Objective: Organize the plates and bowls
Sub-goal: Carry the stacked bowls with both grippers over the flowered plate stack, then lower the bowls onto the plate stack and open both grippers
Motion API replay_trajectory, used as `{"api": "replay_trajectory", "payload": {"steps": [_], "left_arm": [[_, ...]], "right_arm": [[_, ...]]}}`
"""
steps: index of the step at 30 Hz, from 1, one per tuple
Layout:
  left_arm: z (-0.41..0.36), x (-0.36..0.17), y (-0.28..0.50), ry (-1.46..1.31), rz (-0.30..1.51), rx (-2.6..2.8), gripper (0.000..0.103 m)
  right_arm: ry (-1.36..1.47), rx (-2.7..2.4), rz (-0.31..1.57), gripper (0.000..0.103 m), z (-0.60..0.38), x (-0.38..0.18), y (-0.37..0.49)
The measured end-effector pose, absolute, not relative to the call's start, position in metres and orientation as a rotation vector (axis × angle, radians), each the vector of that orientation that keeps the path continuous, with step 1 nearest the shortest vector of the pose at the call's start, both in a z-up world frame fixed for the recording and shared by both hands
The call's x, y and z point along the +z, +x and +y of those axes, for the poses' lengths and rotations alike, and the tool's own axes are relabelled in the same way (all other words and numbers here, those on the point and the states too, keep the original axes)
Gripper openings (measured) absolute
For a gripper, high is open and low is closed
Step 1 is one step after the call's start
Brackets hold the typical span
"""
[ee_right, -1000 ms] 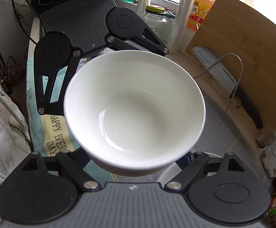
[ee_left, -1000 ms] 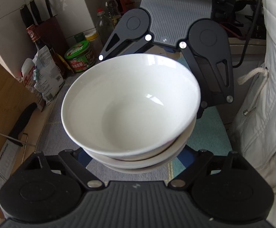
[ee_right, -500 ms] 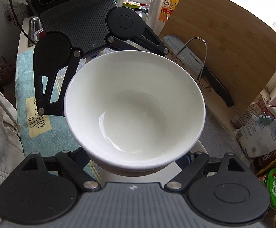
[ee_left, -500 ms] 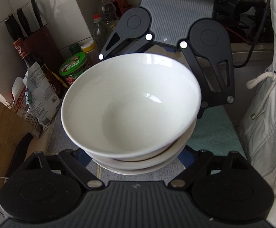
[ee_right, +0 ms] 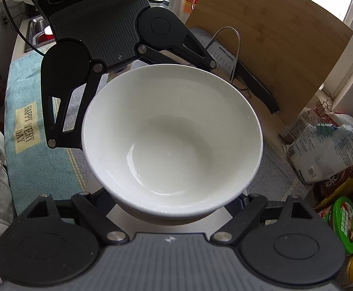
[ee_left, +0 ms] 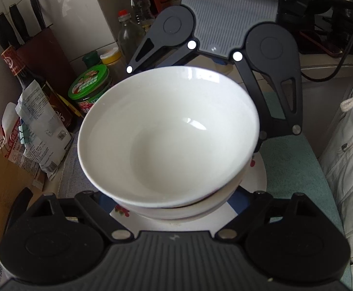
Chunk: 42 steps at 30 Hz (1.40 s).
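Note:
A stack of nested white bowls (ee_left: 169, 135) fills both views; it also shows in the right wrist view (ee_right: 171, 140). My two grippers face each other with the stack between them. The fingertips of both are hidden under the bowls, so I cannot tell how they grip. The right gripper's body (ee_left: 227, 34) shows beyond the bowls in the left wrist view, and the left gripper's body (ee_right: 103, 29) shows in the right wrist view. Below the stack lies a white plate with a floral rim (ee_left: 256, 179), seen as a pale edge in the right wrist view (ee_right: 200, 225).
A teal towel (ee_right: 30, 131) covers the counter. A green-lidded jar (ee_left: 89, 87), bottles (ee_left: 127, 31), a knife block (ee_left: 43, 55) and paper packets (ee_left: 38, 131) crowd one side. A bamboo cutting board (ee_right: 273, 36) and a black-handled knife (ee_right: 254, 84) stand by the window.
The bowl stack and both grippers have travelled along the counter toward the jars and packets. A floral-rimmed plate has come into view beneath the stack.

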<state>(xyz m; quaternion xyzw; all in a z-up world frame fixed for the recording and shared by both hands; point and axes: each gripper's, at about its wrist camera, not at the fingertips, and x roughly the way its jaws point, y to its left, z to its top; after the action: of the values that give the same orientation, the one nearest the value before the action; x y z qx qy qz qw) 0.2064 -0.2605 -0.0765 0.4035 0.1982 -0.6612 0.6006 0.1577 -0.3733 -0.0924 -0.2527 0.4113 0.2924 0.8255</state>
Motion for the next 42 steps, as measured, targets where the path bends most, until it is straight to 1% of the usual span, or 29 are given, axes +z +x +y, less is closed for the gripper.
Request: {"api": "replay_trajectory", "payload": {"steps": [21, 33, 36, 39, 40, 41, 42], "left_arm": [[-0.276, -0.105, 0.213, 0.952, 0.521, -1.533, 0.090], [-0.276, -0.110, 0.217, 0.937, 0.523, -1.540, 0.091], [-0.276, -0.111, 0.217, 0.936, 0.527, -1.529, 0.092], [-0.274, -0.110, 0.219, 0.910, 0.541, -1.517, 0.093], [-0.274, -0.110, 0.219, 0.910, 0.538, -1.517, 0.092], [-0.273, -0.111, 0.217, 0.916, 0.526, -1.513, 0.093], [-0.273, -0.111, 0.217, 0.915, 0.523, -1.508, 0.093]], "right_arm": [[-0.504, 0.634, 0.904, 0.092, -0.385, -0.119, 0.166], [-0.495, 0.635, 0.910, 0.092, -0.388, -0.120, 0.166], [-0.477, 0.635, 0.915, 0.092, -0.389, -0.120, 0.167], [-0.456, 0.626, 0.917, 0.095, -0.394, -0.120, 0.170], [-0.453, 0.628, 0.899, 0.101, -0.395, -0.118, 0.169], [-0.445, 0.636, 0.877, 0.103, -0.395, -0.115, 0.167], [-0.442, 0.640, 0.873, 0.103, -0.395, -0.113, 0.167]]}}
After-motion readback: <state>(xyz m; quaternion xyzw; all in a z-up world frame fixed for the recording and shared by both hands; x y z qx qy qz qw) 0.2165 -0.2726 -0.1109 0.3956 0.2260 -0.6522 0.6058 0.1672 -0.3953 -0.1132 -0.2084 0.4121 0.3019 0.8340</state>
